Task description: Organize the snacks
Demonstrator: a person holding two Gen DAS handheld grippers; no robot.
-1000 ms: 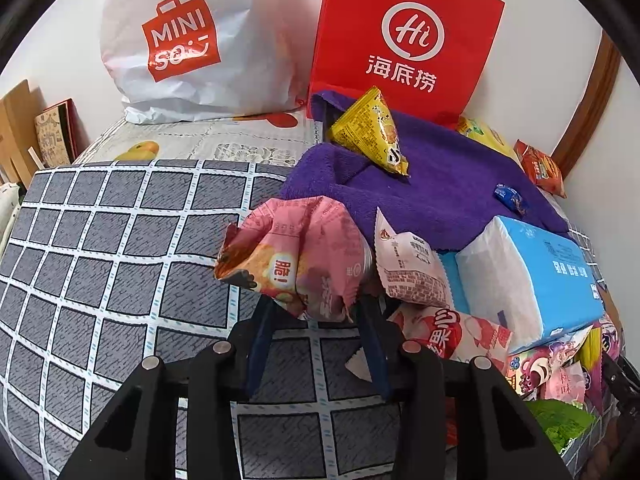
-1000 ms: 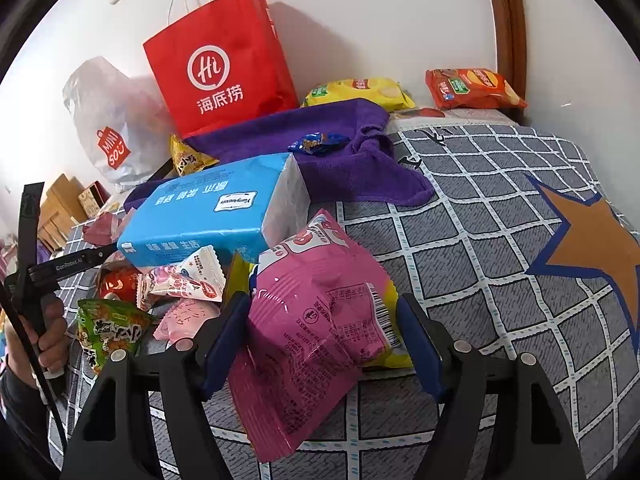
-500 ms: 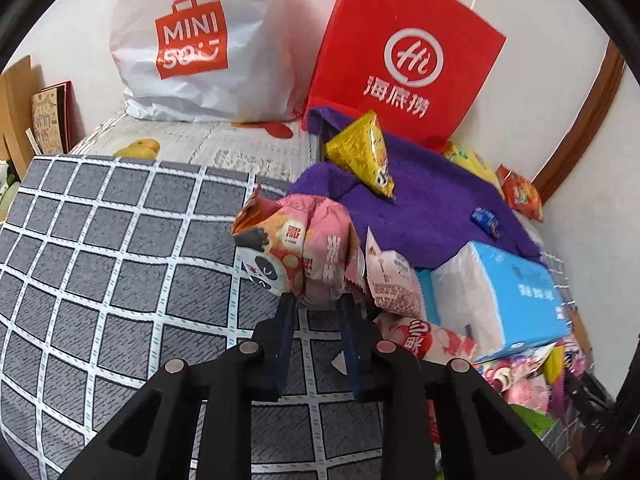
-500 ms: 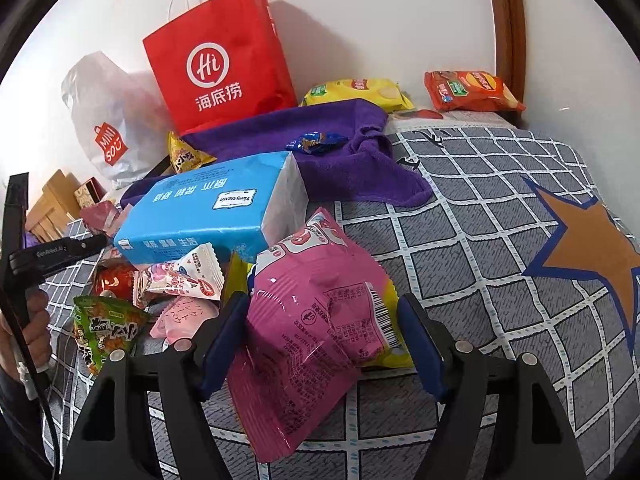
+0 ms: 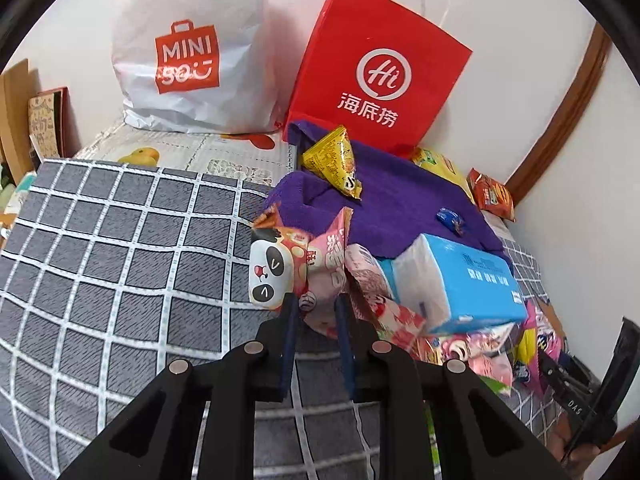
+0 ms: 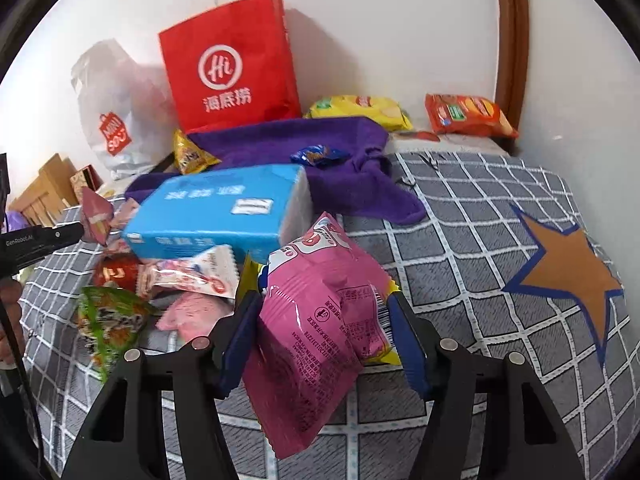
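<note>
Pinching a crumpled pink panda-print snack packet [image 5: 296,268], my left gripper [image 5: 314,304] is nearly closed; only the right view shows my right gripper [image 6: 322,308] spread wide around a glossy pink pouch [image 6: 316,320].

My left tongs [image 5: 314,300] had two slim dark-blue fingers [image 5: 289,336] mounted on matte black angular arms, each arm pierced by a triangular cutout and fastened with round silver screws. My right tongs [image 6: 324,334] were built the same, though their blue pads [image 6: 408,344] looked broader and brighter. In the right wrist view, the other tool's black body carried small white lettering reading "GenRobot.AI", with a thin black cable hanging beside it. A sliver of bare skin, my hand [image 6: 10,316], showed at that edge.
</note>
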